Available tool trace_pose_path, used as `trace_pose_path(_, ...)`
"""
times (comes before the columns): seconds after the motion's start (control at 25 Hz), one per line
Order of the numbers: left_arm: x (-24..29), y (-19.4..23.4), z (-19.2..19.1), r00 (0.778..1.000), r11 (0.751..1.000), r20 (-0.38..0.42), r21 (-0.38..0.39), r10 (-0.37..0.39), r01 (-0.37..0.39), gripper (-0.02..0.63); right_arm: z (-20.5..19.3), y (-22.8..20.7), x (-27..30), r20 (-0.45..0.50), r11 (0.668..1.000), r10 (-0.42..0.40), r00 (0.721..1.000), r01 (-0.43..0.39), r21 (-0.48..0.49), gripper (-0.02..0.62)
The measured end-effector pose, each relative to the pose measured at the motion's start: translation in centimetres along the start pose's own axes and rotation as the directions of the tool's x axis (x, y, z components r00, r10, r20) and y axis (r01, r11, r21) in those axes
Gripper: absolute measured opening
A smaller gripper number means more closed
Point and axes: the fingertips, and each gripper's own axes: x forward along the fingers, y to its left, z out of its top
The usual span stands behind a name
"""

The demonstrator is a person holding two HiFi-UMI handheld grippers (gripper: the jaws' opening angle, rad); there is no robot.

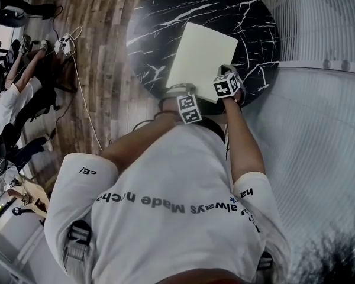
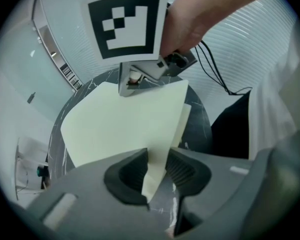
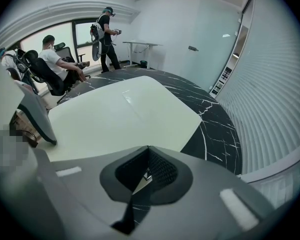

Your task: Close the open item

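Note:
A pale cream folder (image 1: 198, 58) lies on the round black marble table (image 1: 165, 5). In the left gripper view its top cover (image 2: 120, 124) is raised a little, with a lower sheet (image 2: 188, 116) showing under the right edge. My left gripper (image 2: 157, 171) stands open at the near corner; the cover's corner hangs between the jaws and the pads do not press it. My right gripper (image 3: 148, 166) is shut, its tips meeting at the folder's (image 3: 120, 114) near edge. I cannot tell whether it pinches anything. In the head view, both grippers (image 1: 180, 93) (image 1: 228, 73) sit at the folder's near edge.
The table's rim (image 3: 225, 149) is close on the right, beside a ribbed white wall (image 1: 319, 16). Wooden floor (image 1: 100, 70) with cables (image 1: 77, 81) lies to the left. A seated person (image 3: 55, 64) and a standing person (image 3: 105, 29) are across the room.

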Motion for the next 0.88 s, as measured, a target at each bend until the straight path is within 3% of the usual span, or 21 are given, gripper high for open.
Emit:
trace_pose_path(0.12, -0.2, -0.2, 0.0, 1.000, 1.000, 0.010, 0.009, 0.015, -0.015, 0.121, -0.1, 0.1, 0.0, -0.011, 1.000, 0.004, 1.000, -0.004, -0.019, -0.009)
trace_pose_path(0.28, -0.6, -1.1, -0.3, 0.999, 1.000, 0.020, -0.015, -0.025, 0.026, 0.177, 0.0, 0.2, -0.3, 0.004, 1.000, 0.013, 1.000, -0.013, 0.007, -0.012)
trace_pose_path(0.6, -2.7, 0.8, -0.9, 0.996, 0.988, 0.087, -0.156, -0.002, 0.016, 0.143, 0.9, -0.9, -2.3, 0.103, 0.995, -0.022, 0.994, 0.011, 0.102, -0.002)
trace_pose_path(0.88, -6.3, 3.7, 0.3, 0.978, 0.961, 0.194, -0.276, 0.082, -0.026, 0.105, 3.2, -1.8, -6.9, 0.225, 0.992, -0.051, 0.973, 0.022, 0.127, -0.002)
